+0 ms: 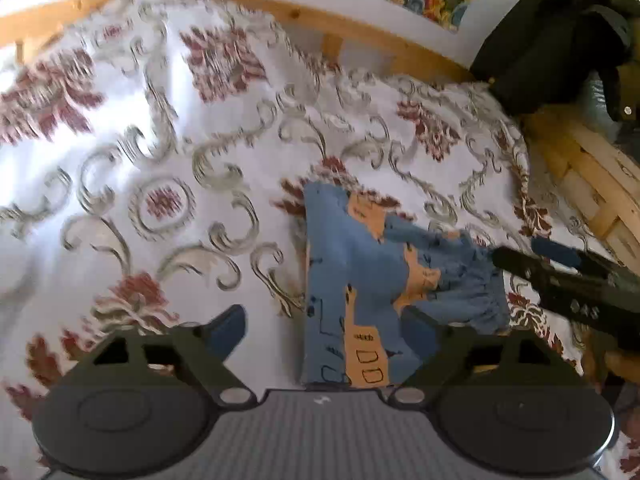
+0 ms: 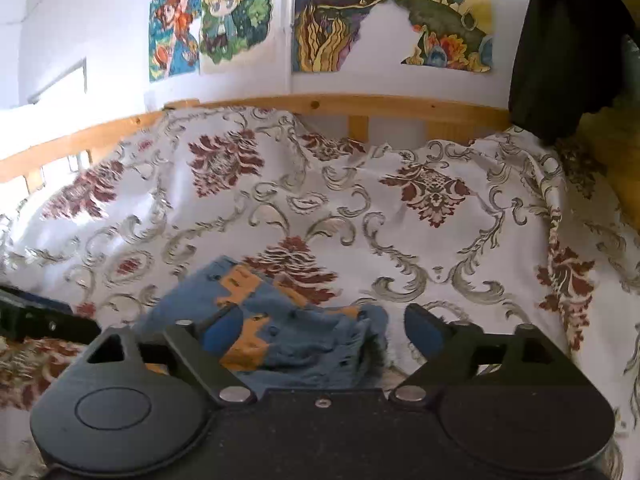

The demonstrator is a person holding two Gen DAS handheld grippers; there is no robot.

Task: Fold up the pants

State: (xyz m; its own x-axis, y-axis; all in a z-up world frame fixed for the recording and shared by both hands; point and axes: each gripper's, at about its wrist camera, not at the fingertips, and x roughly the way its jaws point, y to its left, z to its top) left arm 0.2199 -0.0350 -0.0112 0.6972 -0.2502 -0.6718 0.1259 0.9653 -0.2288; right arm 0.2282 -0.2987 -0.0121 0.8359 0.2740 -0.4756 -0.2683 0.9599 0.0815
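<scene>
Only left wrist view shows right gripper (image 1: 520, 256) touching pants (image 1: 360, 280).

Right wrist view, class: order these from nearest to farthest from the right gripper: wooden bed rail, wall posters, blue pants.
1. Blue pants, just ahead of the right gripper, between its fingers.
2. Wooden bed rail, beyond the patterned bedspread.
3. Wall posters, above the rail.

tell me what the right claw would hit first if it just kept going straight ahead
Most likely the blue and orange pants, whose bunched waistband sits between the open fingers of the right claw. Beyond them is the patterned bedspread. Depth is hard to judge here.
</scene>
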